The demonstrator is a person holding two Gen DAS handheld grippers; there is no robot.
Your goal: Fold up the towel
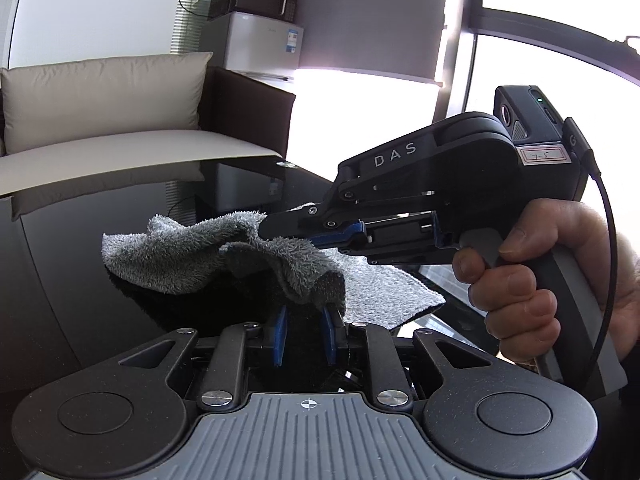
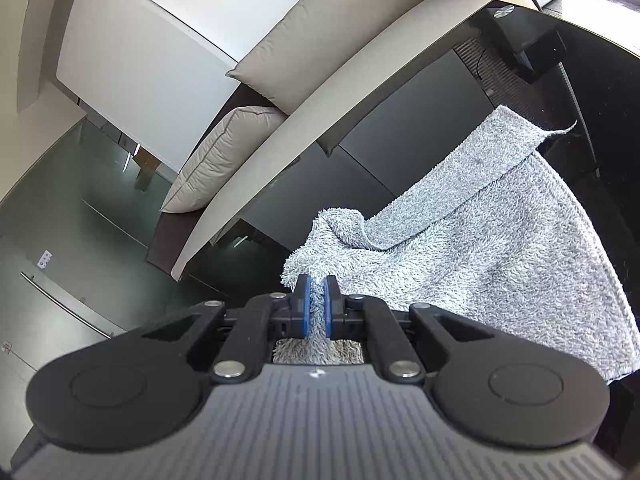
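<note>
While the right tongs [image 2: 315, 306] clamp a fluffy edge of the grey terry towel [image 1: 180, 256] between blue pads, the left tongs [image 1: 305, 334] stand slightly apart, with dark pile between them but no clear pinch. The towel lies half folded on the glossy black glass tabletop [image 1: 80, 304], bunched toward 9 o'clock and flat toward 3 o'clock. If the left side lets go early, the soft, limp cloth may sag and the fold go crooked. On smooth glass the lower layer may also slide.
</note>
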